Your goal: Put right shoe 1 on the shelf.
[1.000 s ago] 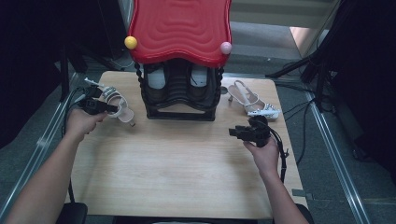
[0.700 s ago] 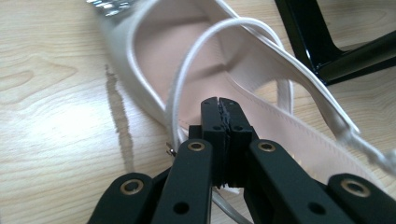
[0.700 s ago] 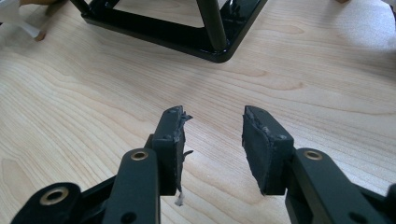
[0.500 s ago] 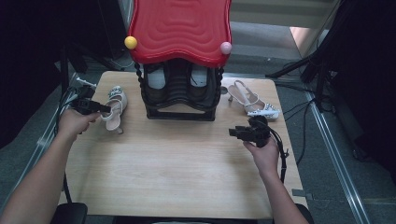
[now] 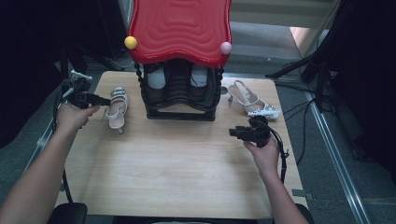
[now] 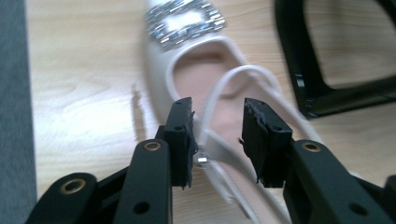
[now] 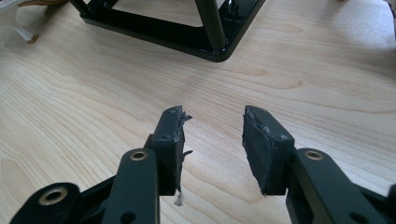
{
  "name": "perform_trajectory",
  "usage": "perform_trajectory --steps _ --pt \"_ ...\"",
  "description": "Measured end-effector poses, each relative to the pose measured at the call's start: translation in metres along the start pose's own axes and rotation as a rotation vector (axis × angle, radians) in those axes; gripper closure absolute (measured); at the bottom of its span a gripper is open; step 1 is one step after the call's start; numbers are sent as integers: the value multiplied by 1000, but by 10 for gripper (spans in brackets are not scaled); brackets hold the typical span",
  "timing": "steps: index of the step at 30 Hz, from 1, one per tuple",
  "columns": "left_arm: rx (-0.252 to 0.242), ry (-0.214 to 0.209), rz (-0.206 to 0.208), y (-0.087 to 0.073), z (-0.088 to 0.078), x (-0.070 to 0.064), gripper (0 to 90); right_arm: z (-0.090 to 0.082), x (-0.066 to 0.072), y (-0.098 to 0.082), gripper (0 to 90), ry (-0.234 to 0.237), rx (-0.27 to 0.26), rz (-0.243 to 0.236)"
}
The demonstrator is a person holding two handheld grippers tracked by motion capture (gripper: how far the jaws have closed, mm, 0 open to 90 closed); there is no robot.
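Observation:
A white slingback sandal (image 5: 116, 106) with a sparkly buckle lies flat on the wooden table (image 5: 177, 168), left of the shoe rack. My left gripper (image 5: 106, 100) points at its heel end. In the left gripper view the jaws have just been opening: my left gripper (image 6: 217, 135) stands open, with the sandal's (image 6: 196, 60) thin heel strap loose between the pads. A matching sandal (image 5: 254, 101) lies right of the rack. My right gripper (image 5: 232, 132) hovers open over bare wood, nothing between its jaws (image 7: 212, 140).
A black shoe rack (image 5: 180, 88) with a red wavy top (image 5: 180, 28) stands at the table's back middle, holding grey shoes; its base (image 7: 187, 37) lies ahead of the right gripper and beside the left sandal (image 6: 299, 70). Cables trail off the table's right side.
The left gripper lowered the sandal from a tilted hold onto the table and opened its jaws off the strap. The right hand and gripper kept still.

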State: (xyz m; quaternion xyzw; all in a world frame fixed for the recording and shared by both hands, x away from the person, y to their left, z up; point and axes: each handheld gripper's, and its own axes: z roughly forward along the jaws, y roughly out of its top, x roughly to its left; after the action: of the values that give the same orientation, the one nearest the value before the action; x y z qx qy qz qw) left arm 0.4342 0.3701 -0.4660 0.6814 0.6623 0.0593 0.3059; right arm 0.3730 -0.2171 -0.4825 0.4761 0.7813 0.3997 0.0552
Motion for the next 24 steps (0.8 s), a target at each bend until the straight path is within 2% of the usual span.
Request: perform_trajectory --steps 2,4,6,10,13,18,24 --pt "11 -2 -9 -2 7 1 588 0 0 0 593 1 2 -3" --pt "25 2 1 -5 14 0 579 0 0 0 592 0 3 -4" --pt "6 -3 -27 -6 18 -1 572 0 0 0 592 0 -1 -1" --pt "16 1 -39 -7 23 1 588 0 0 0 591 2 5 3" --pt "16 29 -44 -6 27 -2 598 0 1 0 589 0 7 -2" --pt "32 45 -51 -3 28 0 664 0 1 0 589 -2 6 -3" --pt "45 58 -78 -1 27 3 784 1 2 0 585 -1 8 -3"
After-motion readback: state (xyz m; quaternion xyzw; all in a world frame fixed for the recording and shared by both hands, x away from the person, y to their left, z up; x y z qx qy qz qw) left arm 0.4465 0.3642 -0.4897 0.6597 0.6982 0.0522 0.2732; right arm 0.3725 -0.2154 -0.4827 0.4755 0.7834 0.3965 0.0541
